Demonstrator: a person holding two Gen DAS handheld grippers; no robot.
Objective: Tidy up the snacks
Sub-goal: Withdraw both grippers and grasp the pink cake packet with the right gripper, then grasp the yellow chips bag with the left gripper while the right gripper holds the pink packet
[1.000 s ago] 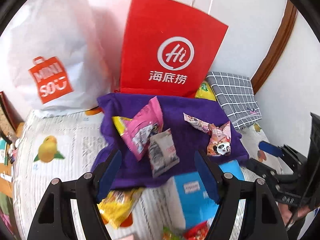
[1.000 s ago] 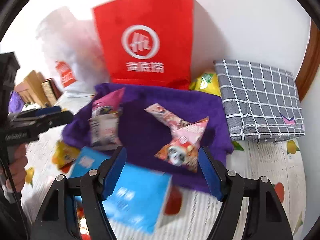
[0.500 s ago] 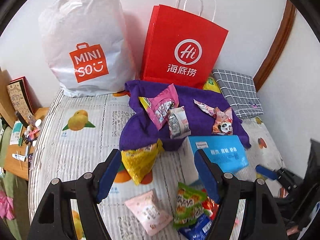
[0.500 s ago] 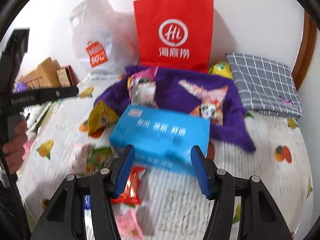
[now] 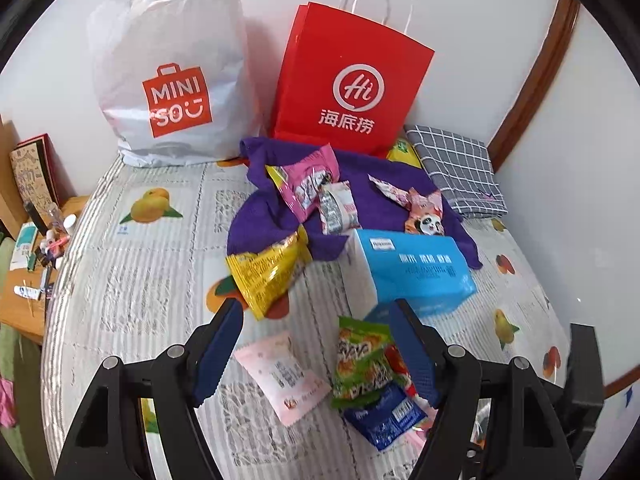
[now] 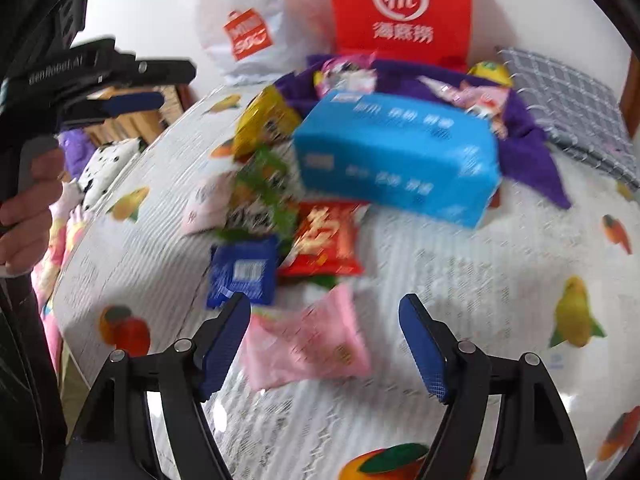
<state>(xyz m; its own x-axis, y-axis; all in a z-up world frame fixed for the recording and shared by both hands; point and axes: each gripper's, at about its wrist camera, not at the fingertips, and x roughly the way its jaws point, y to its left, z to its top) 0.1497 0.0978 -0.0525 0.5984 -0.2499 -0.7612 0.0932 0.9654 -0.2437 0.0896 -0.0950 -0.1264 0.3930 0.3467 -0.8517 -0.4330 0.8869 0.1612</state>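
Note:
Snack packets lie on a fruit-print bedspread (image 5: 140, 280). A purple cloth (image 5: 380, 200) holds a pink packet (image 5: 308, 184), a grey-white packet (image 5: 338, 208) and a panda packet (image 5: 424, 216). In front of it are a blue box (image 5: 416, 268), a yellow packet (image 5: 268, 276), a pale pink packet (image 5: 284, 376), a green packet (image 5: 360, 360) and a dark blue packet (image 5: 384, 416). My left gripper (image 5: 316, 312) hangs open above these, holding nothing. My right gripper (image 6: 324, 304) is opening its jaws over a pink packet (image 6: 308, 344) that lies between the fingers, untouched. A red packet (image 6: 326, 240) lies beyond it.
A red paper bag (image 5: 352, 80) and a white plastic shopping bag (image 5: 172, 80) stand against the back wall. A folded grey checked cloth (image 5: 456, 164) lies at the back right. A wooden side table (image 5: 32, 248) with small items stands left of the bed.
Both grippers have pulled back from the purple cloth, bringing the near packets into view. The right gripper sank lower, narrowed its jaws, then widened them again over the pink packet.

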